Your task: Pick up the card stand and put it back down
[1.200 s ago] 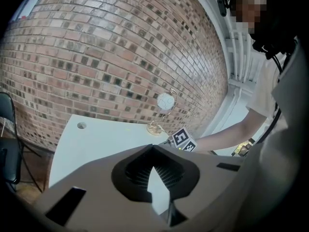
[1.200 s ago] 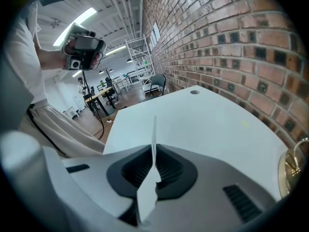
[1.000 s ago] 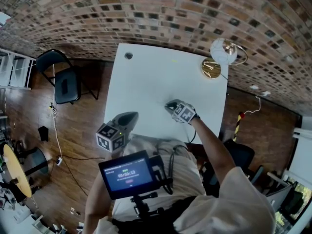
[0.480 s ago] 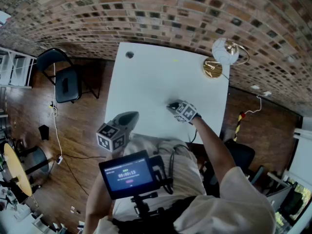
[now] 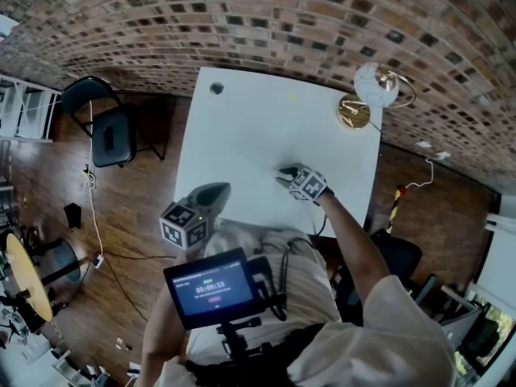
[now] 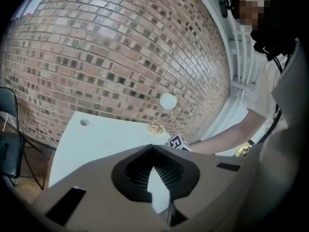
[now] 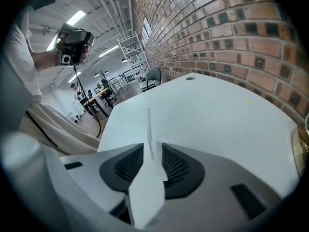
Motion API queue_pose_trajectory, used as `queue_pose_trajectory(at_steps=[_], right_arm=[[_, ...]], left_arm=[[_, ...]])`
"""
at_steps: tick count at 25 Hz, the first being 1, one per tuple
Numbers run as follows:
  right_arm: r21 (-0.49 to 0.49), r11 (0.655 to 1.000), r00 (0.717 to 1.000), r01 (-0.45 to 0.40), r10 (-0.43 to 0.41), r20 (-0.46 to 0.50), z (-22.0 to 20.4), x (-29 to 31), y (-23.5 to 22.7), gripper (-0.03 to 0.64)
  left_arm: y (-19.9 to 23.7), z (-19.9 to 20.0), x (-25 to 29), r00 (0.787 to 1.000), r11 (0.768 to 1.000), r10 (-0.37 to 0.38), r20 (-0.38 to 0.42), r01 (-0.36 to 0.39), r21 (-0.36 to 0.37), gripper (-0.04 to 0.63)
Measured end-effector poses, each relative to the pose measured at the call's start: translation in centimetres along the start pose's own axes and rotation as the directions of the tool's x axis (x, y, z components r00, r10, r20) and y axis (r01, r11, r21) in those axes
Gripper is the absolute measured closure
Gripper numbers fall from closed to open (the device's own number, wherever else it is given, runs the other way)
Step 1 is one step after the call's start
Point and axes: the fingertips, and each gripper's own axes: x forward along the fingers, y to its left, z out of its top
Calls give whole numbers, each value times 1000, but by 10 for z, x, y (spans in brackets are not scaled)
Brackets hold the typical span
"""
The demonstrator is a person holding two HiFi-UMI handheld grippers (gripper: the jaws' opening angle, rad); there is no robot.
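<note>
**A:** Where does the card stand sit?

**B:** The card stand (image 7: 148, 125) is a thin clear sheet standing upright on the white table (image 5: 242, 135). It is in the gap of the right gripper (image 7: 150, 150). Those jaws have just been opening and now stand apart, with neither pad touching the sheet. In the head view the stand is too thin to make out. There the right gripper (image 5: 284, 172) is over the near half of the top, closer to the right edge than to the left.

**A:** And the other hand?

**B:** The left gripper (image 5: 216, 190) hangs over the near left corner. Its jaws are a little apart and only tabletop shows through the gap (image 6: 154, 153).

**A:** What is near the edges?

**B:** A cable hole (image 5: 216, 89) sits in the far left corner. A gold-based holder (image 5: 353, 113) carrying a white disc stands in the far right corner, just beside the right edge and well apart from both grippers. Open white top lies between the right gripper and the far edge, which runs along the brick wall (image 5: 242, 22). A black chair (image 5: 109, 131) stands on the wooden floor off the left edge, apart from the table.
</note>
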Motion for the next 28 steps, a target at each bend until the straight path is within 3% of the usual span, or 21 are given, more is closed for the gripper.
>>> queue_pose_trajectory(at_steps=[5,12,15,21,25,28], right_arm=[[8,999,999,34,-34,25,7,-1,-1,388],[20,995,990,101,-102,95,21,-21,4,375],[70,986,974,150,-159,159,30,-38,4,376],[212,940,899,266,-321,296,53,-82,12,379],[355,879,815,318,-445,372,70,-122,29,381],[457,836,751,305,-506,425,86,-142,51,387]], left_arm=[[2,-3,-3,1000,1000,-5,2,5,-8,598],[0,-1,-9,999,999,-33,1,33,7,598],[4,3,-14,999,998,-54,6,54,29,598],[8,2,-28,992,991,-124,13,124,45,598],[11,-4,-53,985,983,-173,7,172,62,598],[28,-2,-77,983,981,-181,16,179,67,598]])
